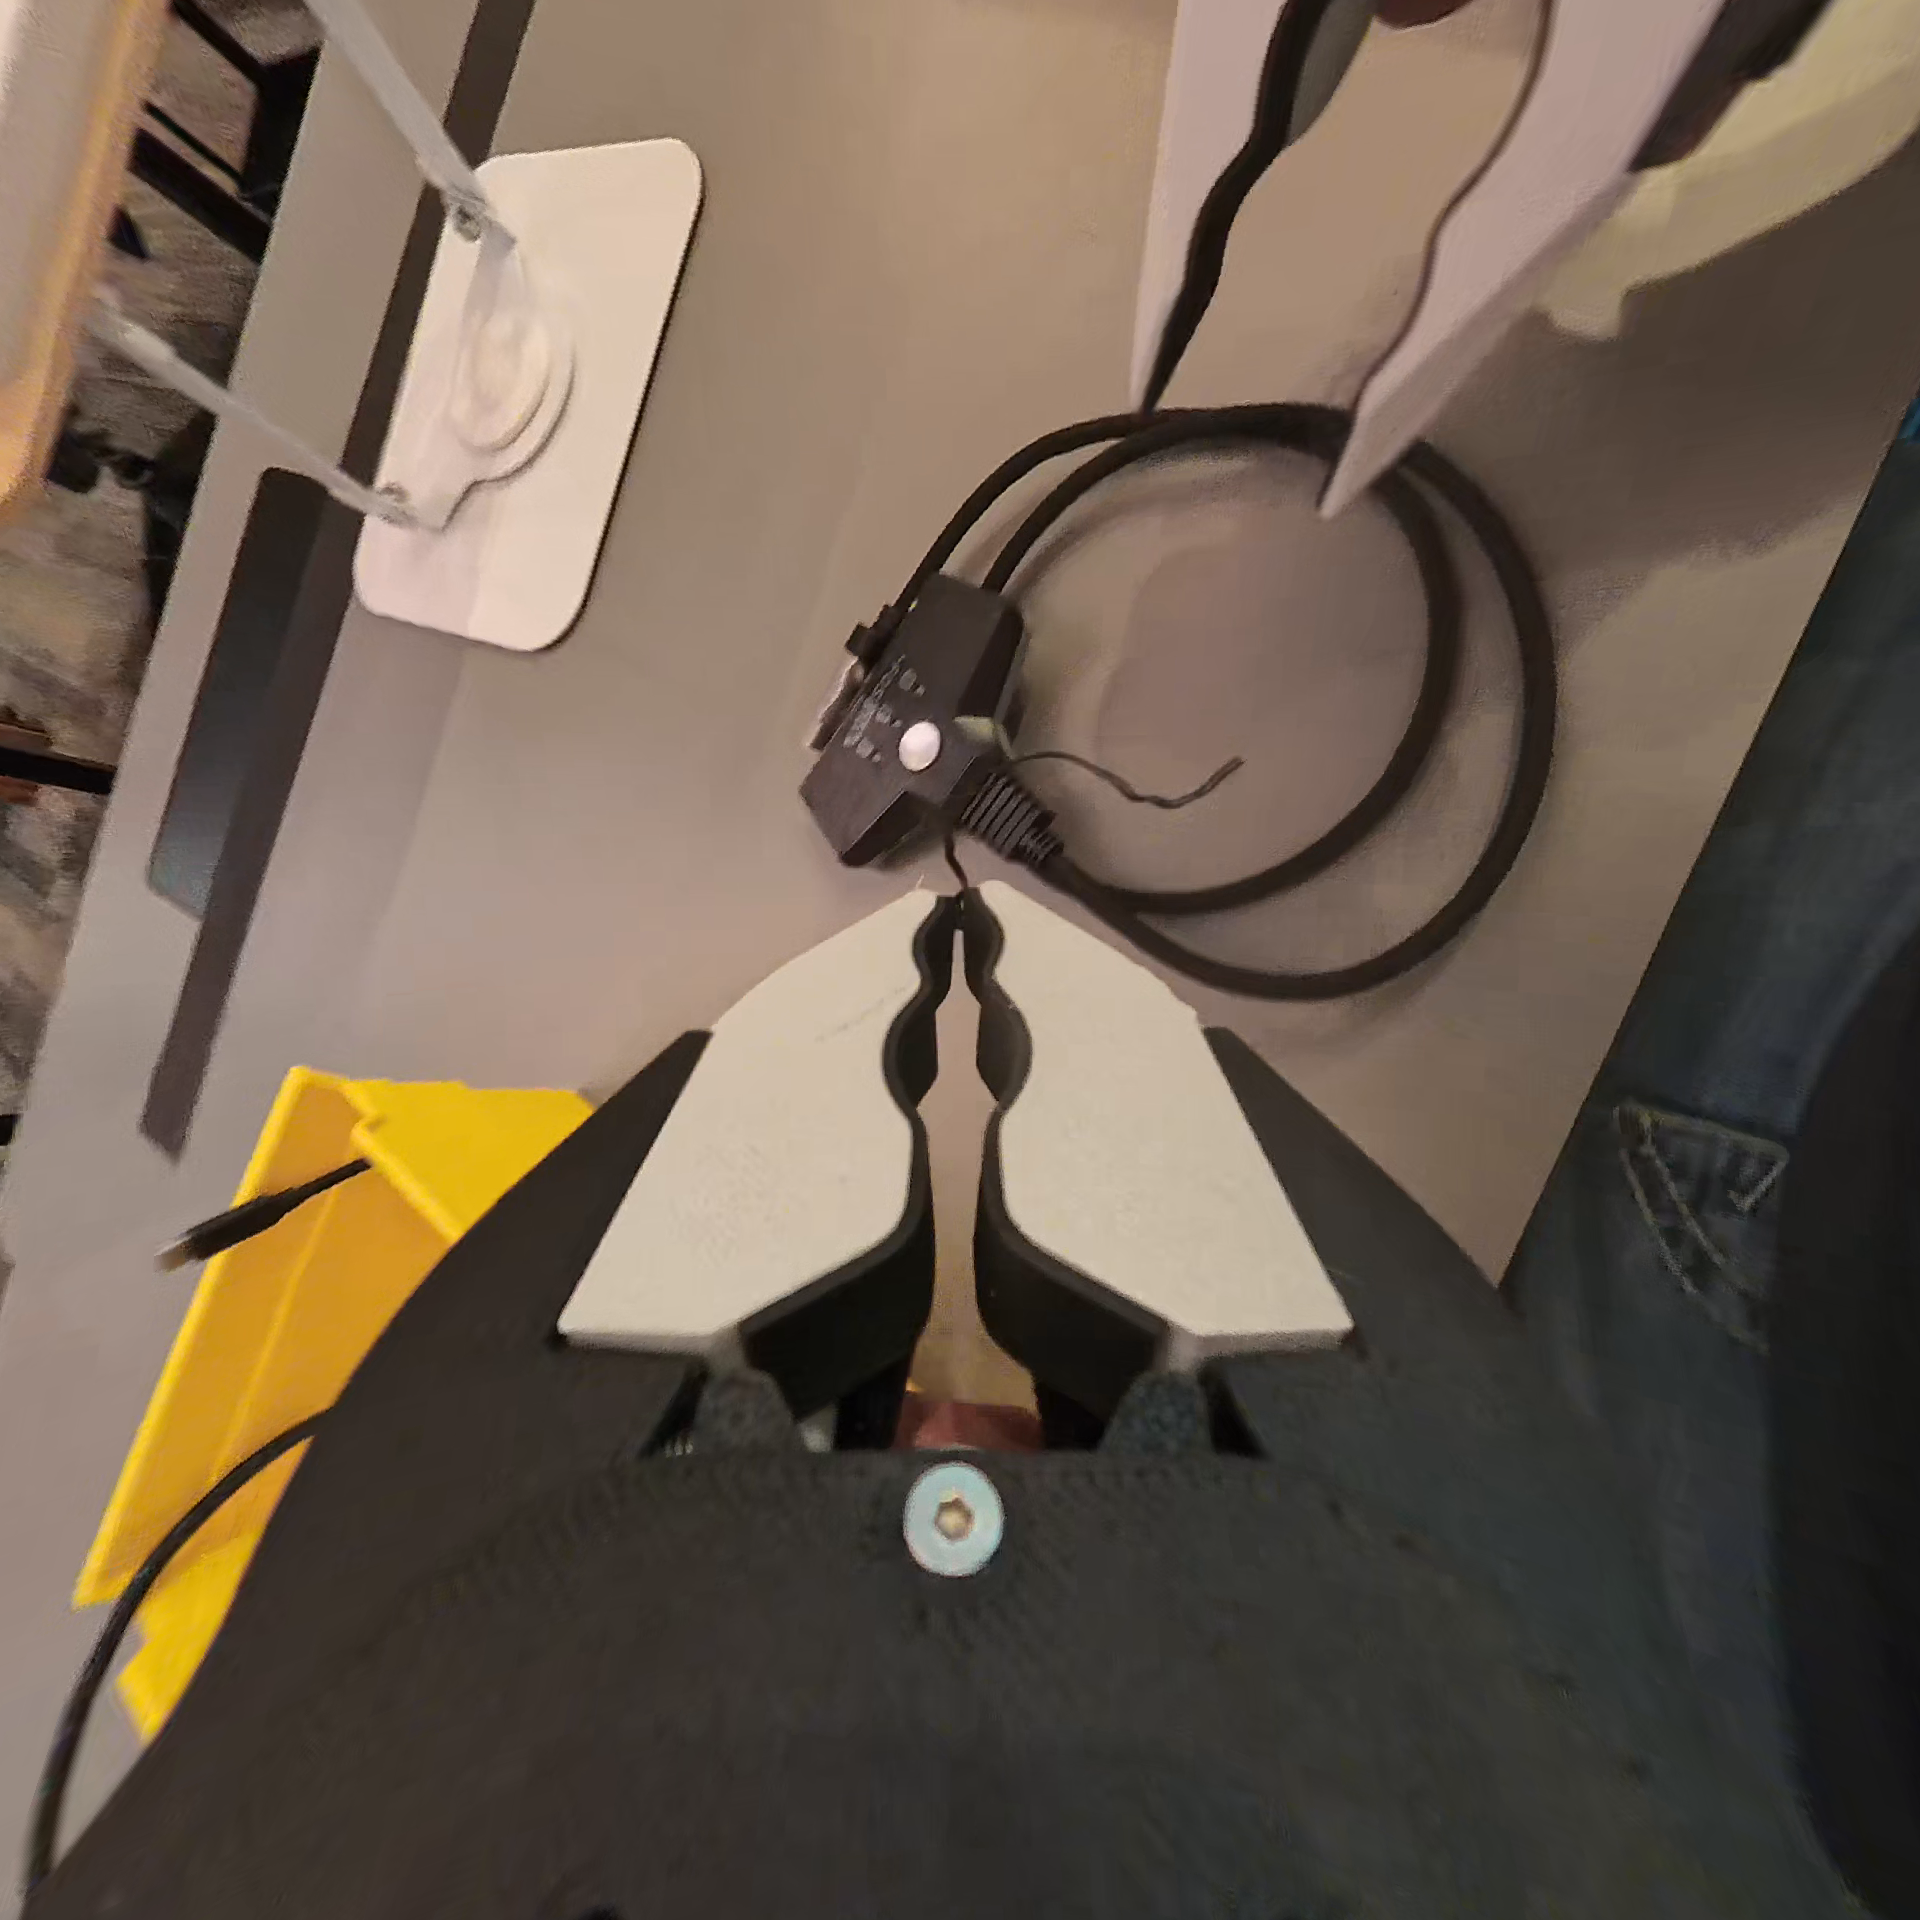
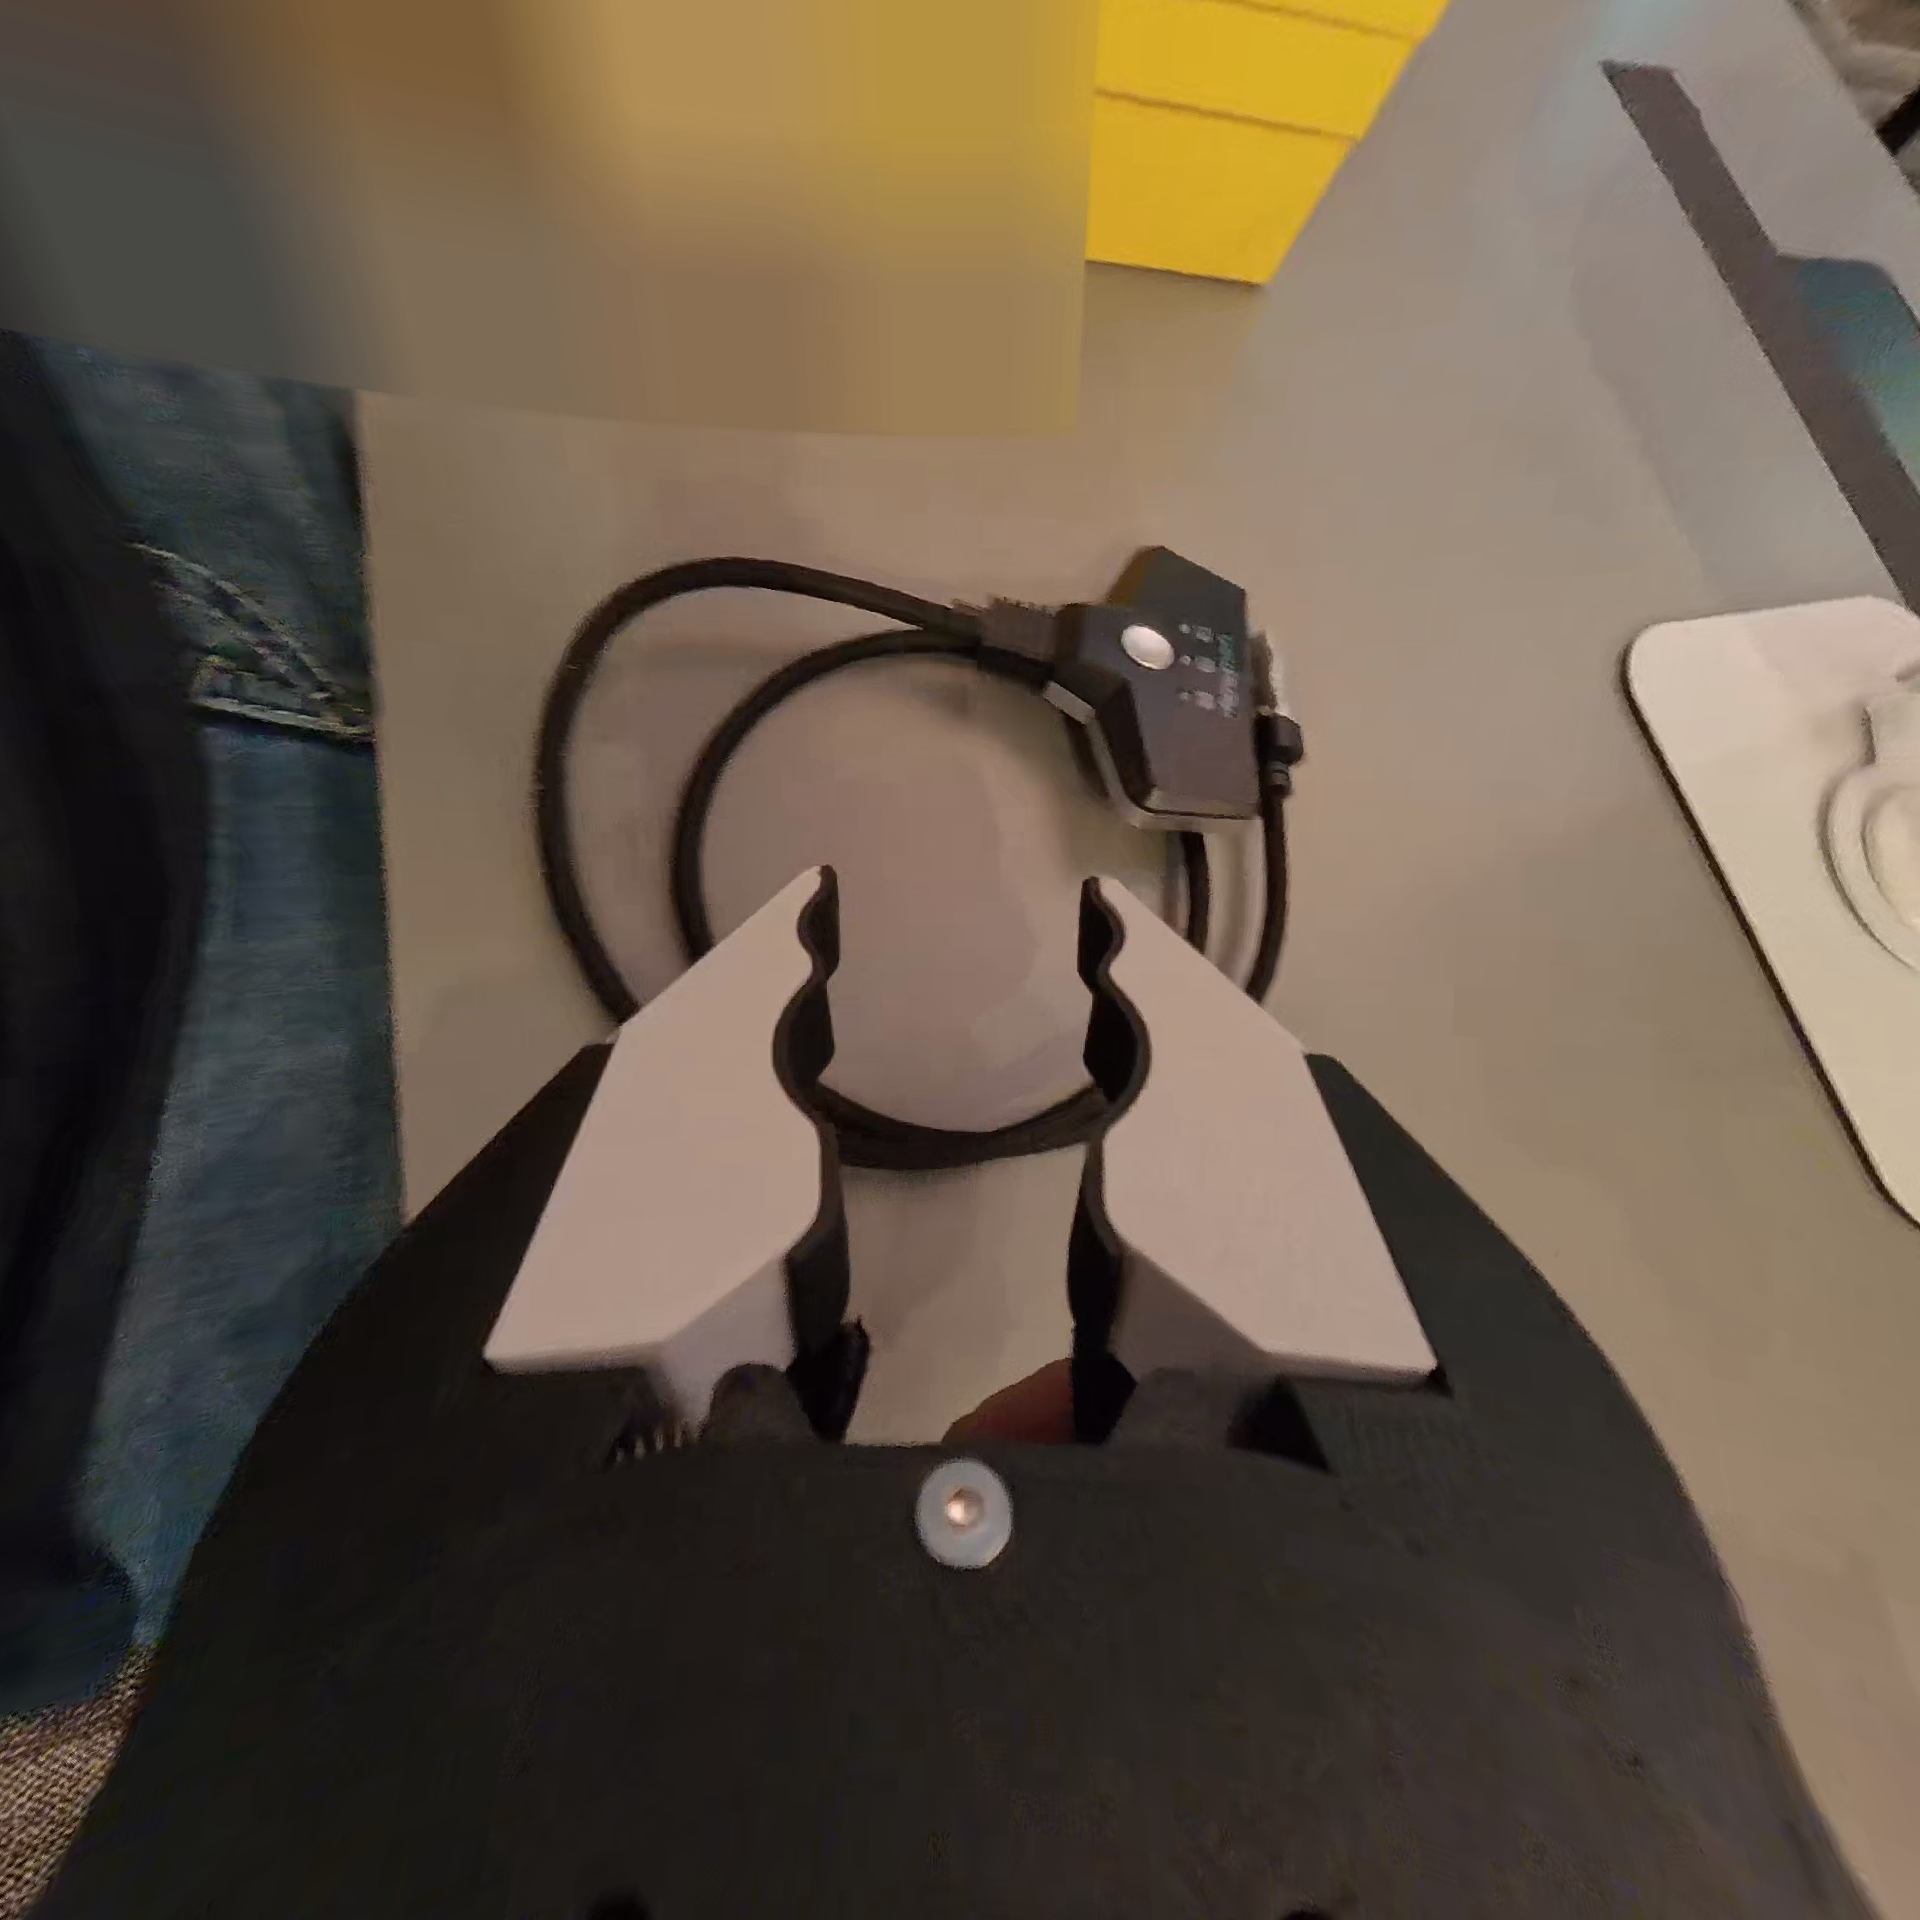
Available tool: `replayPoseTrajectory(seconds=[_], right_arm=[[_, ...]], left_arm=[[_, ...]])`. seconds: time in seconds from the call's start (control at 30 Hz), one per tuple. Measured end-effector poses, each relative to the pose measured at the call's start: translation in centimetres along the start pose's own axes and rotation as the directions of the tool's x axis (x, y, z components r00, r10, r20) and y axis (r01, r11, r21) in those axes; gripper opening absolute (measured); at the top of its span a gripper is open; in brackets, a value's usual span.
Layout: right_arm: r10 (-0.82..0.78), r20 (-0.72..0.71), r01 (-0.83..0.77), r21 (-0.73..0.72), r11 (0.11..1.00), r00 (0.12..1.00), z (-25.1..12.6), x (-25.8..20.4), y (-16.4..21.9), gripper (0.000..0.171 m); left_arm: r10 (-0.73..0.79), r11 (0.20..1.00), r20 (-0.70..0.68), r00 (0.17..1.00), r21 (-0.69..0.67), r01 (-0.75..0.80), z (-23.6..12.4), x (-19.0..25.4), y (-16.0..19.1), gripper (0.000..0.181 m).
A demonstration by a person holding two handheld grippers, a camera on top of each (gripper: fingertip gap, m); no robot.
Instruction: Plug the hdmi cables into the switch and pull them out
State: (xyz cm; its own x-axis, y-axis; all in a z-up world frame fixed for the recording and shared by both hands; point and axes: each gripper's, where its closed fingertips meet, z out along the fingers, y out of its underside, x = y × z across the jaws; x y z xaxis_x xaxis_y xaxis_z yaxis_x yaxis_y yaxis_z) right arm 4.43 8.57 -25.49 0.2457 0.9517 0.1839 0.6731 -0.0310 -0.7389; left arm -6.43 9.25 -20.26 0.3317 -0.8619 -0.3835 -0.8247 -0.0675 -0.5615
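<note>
Left claw [image 1: 956,899] pinches shut on a thin twist tie [image 1: 951,852] at the HDMI switch [image 1: 914,717]; right claw [image 2: 956,894] hangs released over the coiled cable [image 2: 623,665] on the table [image 2: 1455,468]. Best pull gently, steadying the switch.

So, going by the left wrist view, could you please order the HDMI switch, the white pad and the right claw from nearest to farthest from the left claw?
1. HDMI switch: just ahead of the left claw tips, mid-table.
2. Right claw: beyond the switch, over the far arc of the coiled cable.
3. White pad: far off to the left.
</note>
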Motion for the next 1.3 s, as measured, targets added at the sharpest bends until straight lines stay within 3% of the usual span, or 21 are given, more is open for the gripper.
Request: replayPoseTrajectory(seconds=[0.03, 0.17, 0.27, 0.53, 0.67, 0.93, 1.03, 1.13, 1.3], right_arm=[[-0.010, 0.027, 0.009, 0.028, 1.000, 1.000, -0.2, -0.8, -0.3, 0.046], [0.013, 0.074, -0.026, 0.177, 0.984, 0.997, -0.8, -2.7, -2.7, 0.044], [0.035, 0.014, -0.037, 0.238, 0.971, 0.999, -0.6, -2.3, -3.6, 0.034], [0.006, -0.173, 0.039, 0.256, 0.966, 0.985, -0.9, -0.9, -3.9, 0.018], [-0.006, -0.192, 0.048, 0.213, 0.976, 0.981, -0.2, -0.9, -3.3, 0.003], [0.023, -0.185, 0.019, 0.220, 0.975, 0.983, -0.7, -0.6, -2.8, 0.000], [0.074, -0.186, -0.029, 0.236, 0.971, 0.980, -1.6, 0.1, -2.0, 0.000], [0.131, -0.205, -0.075, 0.259, 0.963, 0.970, -2.6, 0.9, -1.0, 0.000], [0.216, -0.229, -0.148, 0.281, 0.948, 0.949, -3.7, 1.8, 1.3, 0.000]], left_arm=[[-0.006, 1.000, -0.007, 1.000, 0.004, 0.006, 0.7, 0.4, -0.3, 0.001], [-0.028, 0.999, -0.030, 0.999, 0.032, 0.029, 3.0, 1.3, -1.6, 0.001], [-0.048, 0.997, -0.027, 0.999, 0.057, 0.049, 4.3, 1.7, -2.6, 0.001], [-0.085, 0.995, -0.020, 0.996, 0.047, 0.086, 6.4, 2.6, -3.3, 0.001], [-0.114, 0.992, -0.024, 0.993, 0.059, 0.116, 6.6, 2.7, -3.6, 0.001], [-0.126, 0.989, -0.042, 0.991, 0.074, 0.129, 6.8, 3.1, -3.7, 0.001], [-0.122, 0.988, -0.077, 0.990, 0.082, 0.128, 6.9, 3.8, -3.8, 0.014], [-0.152, 0.985, -0.159, 0.976, 0.061, 0.163, 6.6, 4.8, -3.7, 0.044], [-0.029, 0.999, -0.307, 0.951, -0.053, 0.013, 7.2, 9.5, -1.7, 0.065]])
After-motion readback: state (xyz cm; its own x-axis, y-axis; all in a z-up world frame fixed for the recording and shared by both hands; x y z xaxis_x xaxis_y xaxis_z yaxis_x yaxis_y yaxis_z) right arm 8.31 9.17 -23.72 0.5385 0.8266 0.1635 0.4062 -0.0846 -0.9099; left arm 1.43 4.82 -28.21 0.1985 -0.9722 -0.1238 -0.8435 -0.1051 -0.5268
